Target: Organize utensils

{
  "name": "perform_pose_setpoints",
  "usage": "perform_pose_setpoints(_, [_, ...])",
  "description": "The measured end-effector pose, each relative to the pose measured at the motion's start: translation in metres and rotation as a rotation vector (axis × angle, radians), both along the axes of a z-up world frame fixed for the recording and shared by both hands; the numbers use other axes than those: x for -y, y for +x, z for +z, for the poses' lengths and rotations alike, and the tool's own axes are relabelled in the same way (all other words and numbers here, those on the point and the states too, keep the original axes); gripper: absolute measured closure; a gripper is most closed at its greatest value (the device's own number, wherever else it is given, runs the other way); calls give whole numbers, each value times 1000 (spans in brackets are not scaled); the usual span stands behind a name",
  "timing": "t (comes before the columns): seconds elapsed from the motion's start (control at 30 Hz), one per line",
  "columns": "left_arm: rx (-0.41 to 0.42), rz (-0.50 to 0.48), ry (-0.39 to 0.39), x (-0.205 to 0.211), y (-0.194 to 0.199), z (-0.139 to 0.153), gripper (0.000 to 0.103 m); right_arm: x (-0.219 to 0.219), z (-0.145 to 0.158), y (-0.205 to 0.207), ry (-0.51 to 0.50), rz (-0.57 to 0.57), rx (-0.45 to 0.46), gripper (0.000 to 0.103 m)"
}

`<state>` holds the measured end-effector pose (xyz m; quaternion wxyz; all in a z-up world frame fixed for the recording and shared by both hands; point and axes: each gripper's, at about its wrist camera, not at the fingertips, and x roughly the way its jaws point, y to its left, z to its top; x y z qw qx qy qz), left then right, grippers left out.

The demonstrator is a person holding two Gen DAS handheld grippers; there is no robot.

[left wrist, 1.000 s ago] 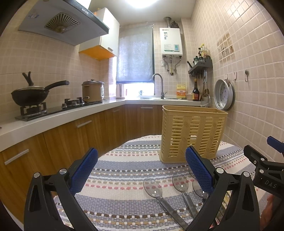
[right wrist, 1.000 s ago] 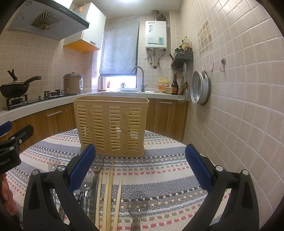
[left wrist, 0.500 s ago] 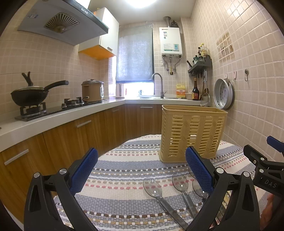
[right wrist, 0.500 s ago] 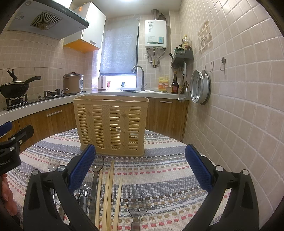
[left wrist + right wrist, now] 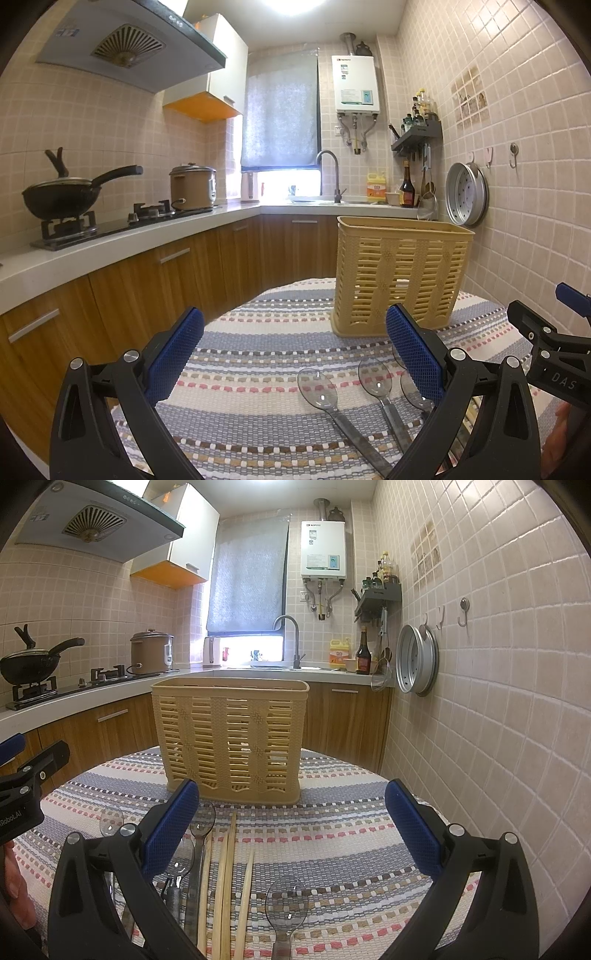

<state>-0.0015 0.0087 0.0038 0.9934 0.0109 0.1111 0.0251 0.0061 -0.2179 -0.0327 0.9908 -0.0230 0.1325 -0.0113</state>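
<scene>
A tan slotted utensil basket [image 5: 400, 275] stands upright at the far side of the table on a striped cloth [image 5: 258, 354]; it also shows in the right wrist view [image 5: 231, 738]. Several clear spoons [image 5: 319, 389] lie on the cloth near me. Wooden chopsticks [image 5: 225, 878] and another clear spoon [image 5: 286, 908] lie in the right wrist view. My left gripper [image 5: 295, 356] is open and empty above the cloth, left of the spoons. My right gripper [image 5: 291, 834] is open and empty above the chopsticks and spoon.
A tiled wall [image 5: 498, 701] runs close along the table's right side. A wooden counter [image 5: 147, 258] with a stove, black pan [image 5: 62, 195] and rice cooker [image 5: 192, 186] curves along the left. A sink [image 5: 291, 642] is at the back.
</scene>
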Motion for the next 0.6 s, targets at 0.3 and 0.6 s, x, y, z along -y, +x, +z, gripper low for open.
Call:
perform_pose_setpoints(0.3, [-7,4,-1,-1,1,0,7,0,0,0,2,0,0,7])
perform_pose_setpoints(0.6, [-12,5,-6,-4,3,0,7,1,0,1,4,0,-2,7])
